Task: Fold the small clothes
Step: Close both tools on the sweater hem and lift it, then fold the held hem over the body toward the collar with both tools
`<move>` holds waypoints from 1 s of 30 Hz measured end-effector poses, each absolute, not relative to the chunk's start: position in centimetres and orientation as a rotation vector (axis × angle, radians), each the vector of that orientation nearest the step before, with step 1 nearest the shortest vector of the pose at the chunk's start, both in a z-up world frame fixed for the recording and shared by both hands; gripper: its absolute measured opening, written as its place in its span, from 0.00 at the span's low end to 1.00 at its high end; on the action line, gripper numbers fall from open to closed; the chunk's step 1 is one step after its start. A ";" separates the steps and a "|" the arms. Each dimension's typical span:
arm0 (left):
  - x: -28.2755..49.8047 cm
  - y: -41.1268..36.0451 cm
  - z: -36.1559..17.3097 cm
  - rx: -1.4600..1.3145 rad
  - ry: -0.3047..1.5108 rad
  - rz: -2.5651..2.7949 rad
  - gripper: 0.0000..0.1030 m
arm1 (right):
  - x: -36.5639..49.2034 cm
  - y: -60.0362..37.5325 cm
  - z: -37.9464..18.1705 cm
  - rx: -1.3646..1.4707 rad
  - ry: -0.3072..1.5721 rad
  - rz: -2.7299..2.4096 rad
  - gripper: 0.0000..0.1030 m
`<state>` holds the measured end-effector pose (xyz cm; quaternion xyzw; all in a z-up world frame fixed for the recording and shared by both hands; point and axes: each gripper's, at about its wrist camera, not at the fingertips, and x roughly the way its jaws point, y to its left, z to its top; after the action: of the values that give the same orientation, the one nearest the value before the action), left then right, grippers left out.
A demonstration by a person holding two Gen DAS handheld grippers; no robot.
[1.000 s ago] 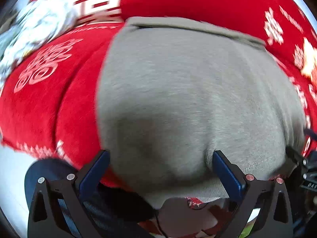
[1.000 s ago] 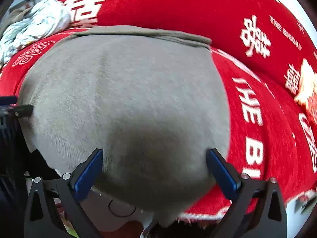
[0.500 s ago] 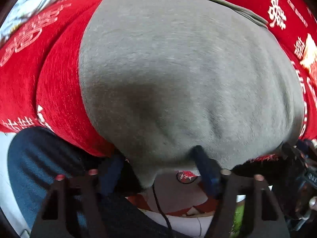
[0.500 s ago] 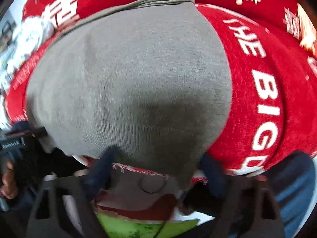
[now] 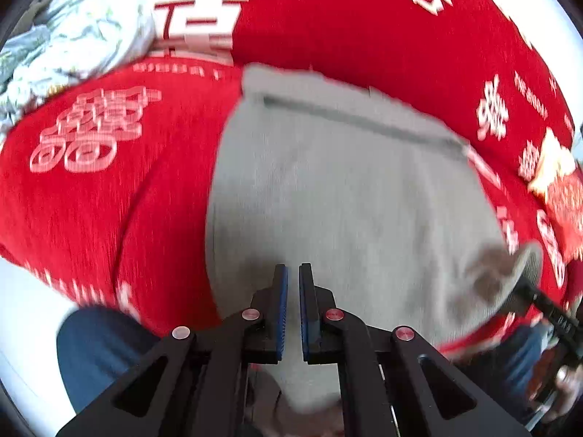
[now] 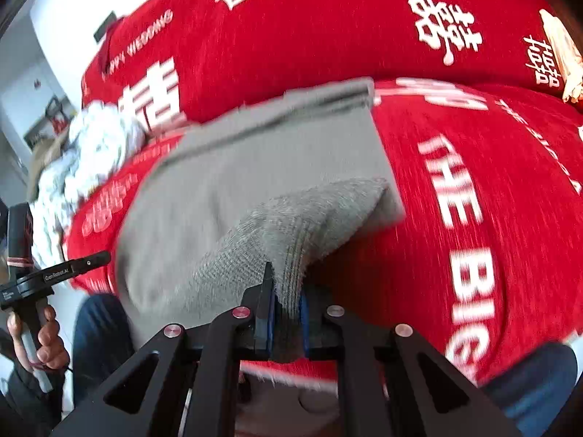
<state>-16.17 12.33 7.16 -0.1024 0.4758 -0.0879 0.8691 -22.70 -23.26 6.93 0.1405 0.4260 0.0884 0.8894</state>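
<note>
Red cloth with white letters [image 5: 91, 196] covers the big soft seat under everything, and it looks like a sofa cover. It is the biggest thing you can see in both views.

On top of it lies the grey garment [image 5: 346, 196]. It is spread mostly flat, with its thick hem band at the far side, near the back cushion. Its near edge hangs toward your knees. I cannot tell what kind of garment it is.

At the far left sits a crumpled pile of white cloth [image 5: 73, 36]. It is well apart from the grey piece and nobody is touching it.

Your right gripper [image 6: 286, 313] is squeezed tight on the near right corner of the grey garment. That corner is lifted up off the seat and makes a little tent. Your left gripper [image 5: 293, 309] has its fingers nearly together at the near edge. A thin gap shows between them, and I cannot tell if any cloth is caught there.

So I think the fold is only just starting. The garment is laid out and one corner is picked up. You have not yet brought the near edge over to the hem band. After that, the white pile may need folding too.
</note>
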 end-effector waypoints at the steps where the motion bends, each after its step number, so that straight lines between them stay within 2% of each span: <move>1: -15.2 12.3 7.5 -0.227 0.990 -0.179 0.07 | -21.6 -23.2 7.0 0.308 0.873 0.182 0.11; 7: -13.5 15.4 6.7 -0.395 1.037 -0.196 0.10 | -19.1 -22.8 6.2 0.323 0.894 0.157 0.11; 9: -15.5 15.9 5.4 -0.431 1.046 -0.189 0.49 | -20.1 -22.8 7.0 0.335 0.869 0.183 0.11; 10: -16.8 16.5 4.5 -0.450 1.054 -0.141 0.99 | -20.2 -22.8 7.3 0.338 0.862 0.192 0.11; 13: -20.4 17.7 1.9 -0.610 1.044 -0.086 0.99 | -20.8 -22.8 8.5 0.350 0.837 0.217 0.11; 16: -20.8 16.9 -1.0 -0.705 1.168 -0.134 0.99 | -20.9 -22.4 9.2 0.337 0.829 0.226 0.11; 23: -20.0 13.0 -3.7 -0.637 1.311 -0.251 0.97 | -21.1 -22.1 9.4 0.312 0.824 0.224 0.11; 24: -20.2 12.7 -4.0 -0.656 1.315 -0.274 0.90 | -21.1 -22.2 9.4 0.316 0.824 0.224 0.11; 25: -20.1 12.8 -4.7 -0.689 1.329 -0.296 0.65 | -21.0 -22.3 9.4 0.318 0.825 0.225 0.11; 26: -19.8 12.6 -5.3 -0.725 1.356 -0.314 0.46 | -21.0 -22.3 9.4 0.320 0.824 0.226 0.11; 27: -19.9 12.8 -6.0 -0.773 1.369 -0.358 0.41 | -21.1 -22.3 9.5 0.323 0.822 0.227 0.11; 28: -20.0 13.0 -6.0 -0.797 1.358 -0.378 0.24 | -21.2 -22.4 9.6 0.328 0.818 0.231 0.11; 29: -20.2 13.0 -5.6 -0.786 1.341 -0.390 0.12 | -21.2 -22.4 9.7 0.336 0.815 0.234 0.11; 30: -20.6 12.9 -4.7 -0.752 1.309 -0.396 0.12 | -21.3 -22.4 9.8 0.341 0.813 0.237 0.11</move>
<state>-20.63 12.86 -4.71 -0.3388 0.5899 -0.1784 0.7109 -21.28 -22.45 9.84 0.1644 0.3924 0.1143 0.8977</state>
